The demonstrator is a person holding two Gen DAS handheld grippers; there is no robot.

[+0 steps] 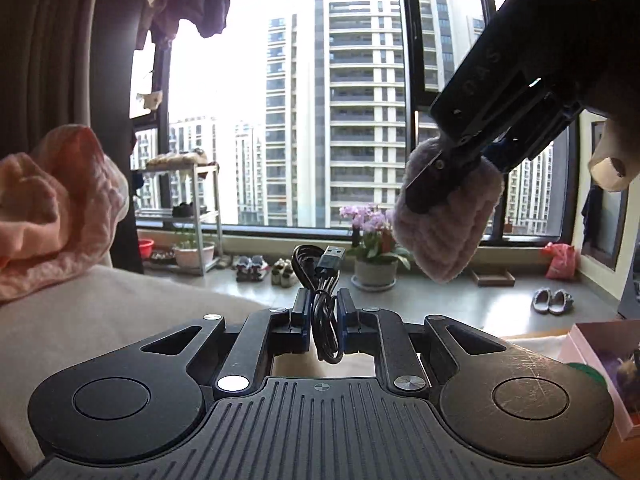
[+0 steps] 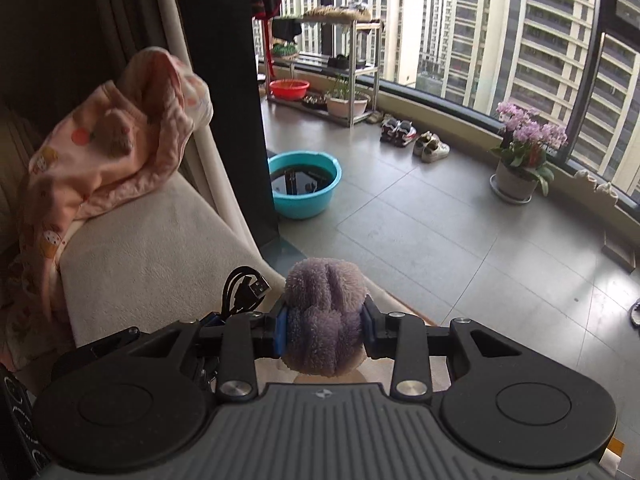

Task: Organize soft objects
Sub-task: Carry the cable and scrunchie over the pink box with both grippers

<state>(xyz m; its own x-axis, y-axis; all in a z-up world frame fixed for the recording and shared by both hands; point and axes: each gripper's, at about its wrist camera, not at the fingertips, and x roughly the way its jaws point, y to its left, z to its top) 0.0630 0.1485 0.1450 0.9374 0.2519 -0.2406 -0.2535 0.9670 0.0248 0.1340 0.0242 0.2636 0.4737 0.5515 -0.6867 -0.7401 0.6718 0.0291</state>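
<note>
Daylight pours through a curved window wall (image 2: 520, 40) onto grey floor tiles (image 2: 420, 232), metal shelf rack (image 2: 352, 68), beige sofa (image 2: 152, 240)

Ahead of the left gripper (image 1: 323, 316) the air is open toward the window, but the right gripper (image 1: 448, 184) hangs up and to its right. A pink blanket (image 1: 56, 216) heaps on the sofa (image 2: 152, 248) at its left, a box (image 1: 600, 364) at its right.

You're in a high-rise apt: sofa (image 2: 152, 232) w/ pink blanket (image 2: 116, 140), shoes (image 2: 432, 146), orchid pot (image 2: 520, 160), wash basin (image 2: 306, 184) by the balcony window (image 1: 304, 96).
</note>
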